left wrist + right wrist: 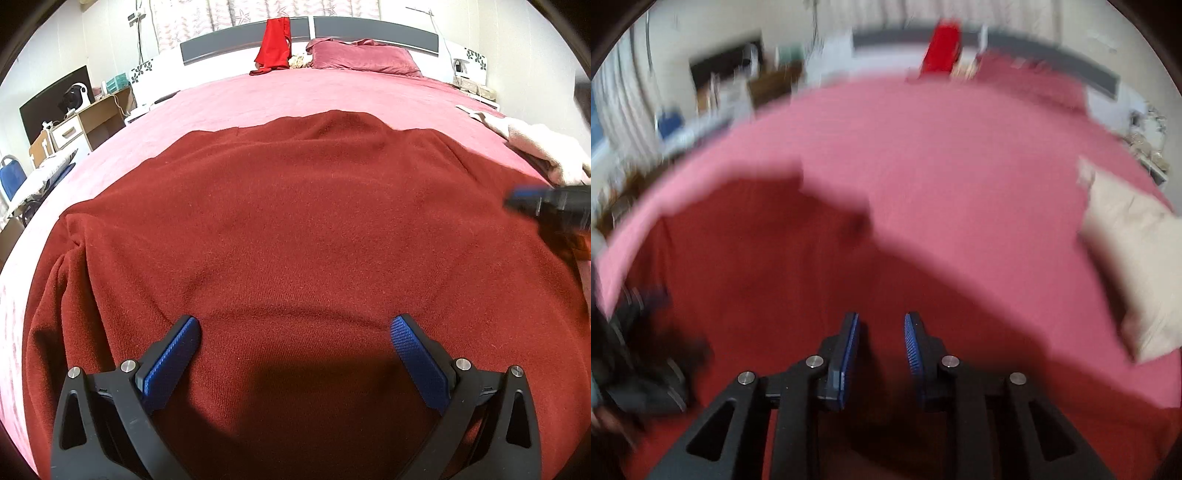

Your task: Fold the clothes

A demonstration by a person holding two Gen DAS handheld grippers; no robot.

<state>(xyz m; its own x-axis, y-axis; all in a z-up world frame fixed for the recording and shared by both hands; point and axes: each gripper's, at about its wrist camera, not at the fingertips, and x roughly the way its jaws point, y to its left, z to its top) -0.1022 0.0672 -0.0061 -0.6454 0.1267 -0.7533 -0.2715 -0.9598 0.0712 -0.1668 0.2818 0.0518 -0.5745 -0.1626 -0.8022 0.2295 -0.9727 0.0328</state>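
Pink bed [960, 166], blurred dark-red garment [757, 277]

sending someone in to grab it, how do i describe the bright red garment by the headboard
Find the big bed with the pink cover and look to its head end. The bright red garment hangs over the grey headboard, left of the dark pink pillow; it alone hangs upright.

dark red knit garment [295, 229] on a pink bedspread [295, 96]; bright red cloth [274, 44] over a grey-and-white headboard [369, 31]; maroon pillow [362, 55]; cream folded cloth [1137, 266]; left gripper [295, 328] and right gripper [881, 332] black with blue textured pads [417, 358].
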